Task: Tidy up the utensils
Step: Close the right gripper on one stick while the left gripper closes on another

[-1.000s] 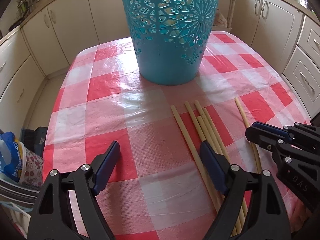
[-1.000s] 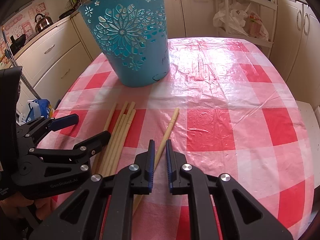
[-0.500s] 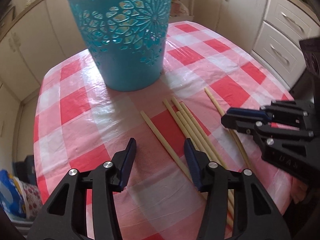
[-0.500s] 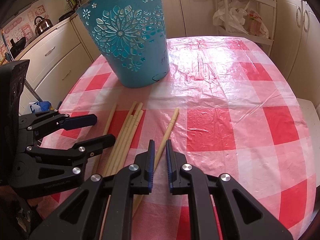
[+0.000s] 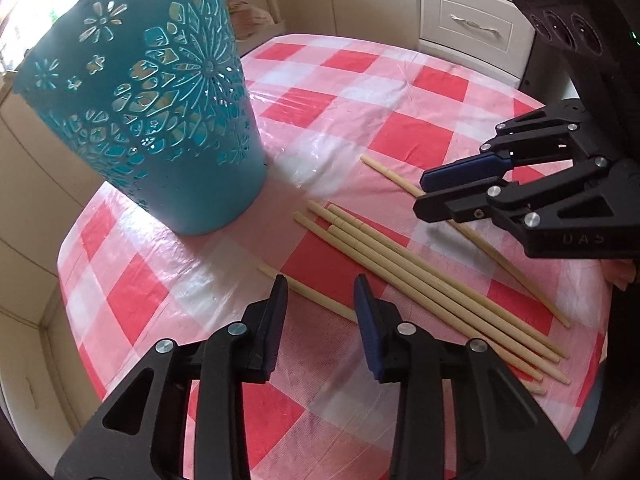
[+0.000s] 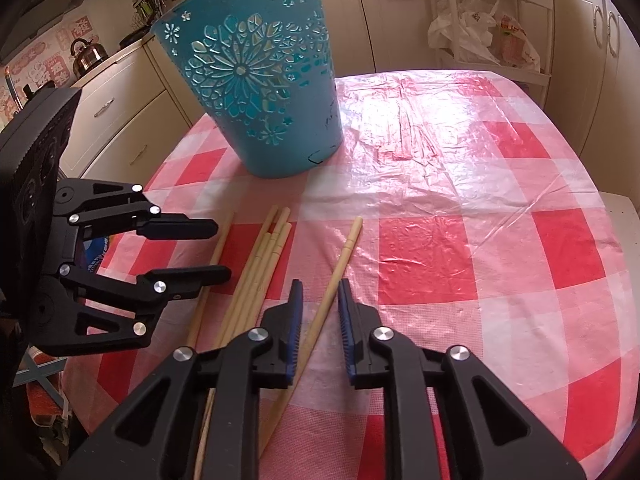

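Since the earlier frame your left gripper [image 5: 322, 300] has swung rightward and narrowed its jaws, which remain apart around the outermost chopstick [image 5: 320, 294] without clamping it; your right gripper [image 6: 319, 306], formerly almost together, now stands apart astride the lone chopstick [image 6: 338, 268] on its side. The bundle of chopsticks [image 5: 420, 276] lies flat on the checked tablecloth [image 6: 460, 240], between the two singles and near the foot of the blue basket [image 5: 160, 120]. Progress is judged as barely begun (nothing is lifted, and whether the basket holds anything cannot be told): all six sticks visible await grasping and stowing.
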Motion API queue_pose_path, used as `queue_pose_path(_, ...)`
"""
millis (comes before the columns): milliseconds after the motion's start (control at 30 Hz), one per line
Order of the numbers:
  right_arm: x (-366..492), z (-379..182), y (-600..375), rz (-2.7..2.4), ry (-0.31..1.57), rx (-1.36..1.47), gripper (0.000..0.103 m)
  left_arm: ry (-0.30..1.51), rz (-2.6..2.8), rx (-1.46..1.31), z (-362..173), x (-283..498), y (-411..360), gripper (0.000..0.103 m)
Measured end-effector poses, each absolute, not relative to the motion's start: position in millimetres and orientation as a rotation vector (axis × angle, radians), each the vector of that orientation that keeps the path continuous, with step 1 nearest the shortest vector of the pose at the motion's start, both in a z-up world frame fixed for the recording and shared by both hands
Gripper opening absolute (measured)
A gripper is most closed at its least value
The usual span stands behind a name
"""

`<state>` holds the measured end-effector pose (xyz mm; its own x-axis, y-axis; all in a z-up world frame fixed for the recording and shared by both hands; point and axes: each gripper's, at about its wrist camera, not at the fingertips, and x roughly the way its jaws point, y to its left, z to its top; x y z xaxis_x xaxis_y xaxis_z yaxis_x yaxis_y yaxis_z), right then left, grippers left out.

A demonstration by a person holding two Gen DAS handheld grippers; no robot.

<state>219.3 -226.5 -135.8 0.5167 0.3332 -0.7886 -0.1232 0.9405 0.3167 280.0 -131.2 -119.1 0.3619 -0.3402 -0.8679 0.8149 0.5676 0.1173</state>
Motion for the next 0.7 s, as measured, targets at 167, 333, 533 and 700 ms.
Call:
queue_pose_path(167, 219.2, -135.3, -224.6, 0.284, 0.992, 0.232, 0.025, 1.052, -0.682, 0.461, -120.1, 291.5, -129.4, 0.036)
queue_pose_path(333, 218.9, -135.5, -230.6, 0.264, 0.992, 0.248, 0.025, 1.061, -0.598, 0.377, -123.0, 288.5, -131.3, 0.02)
queue_pose_path(533, 218.2, -134.2, -223.1, 0.25, 0.984, 0.171, 0.022, 0.915, -0.719, 0.572, -125.1, 273.6, -144.6, 0.006)
queue_pose_path(700, 219.2, -134.6, -220.5, 0.253, 0.984, 0.124, 0.011, 0.938, -0.732, 0.587, -122.6, 281.6, -133.7, 0.006)
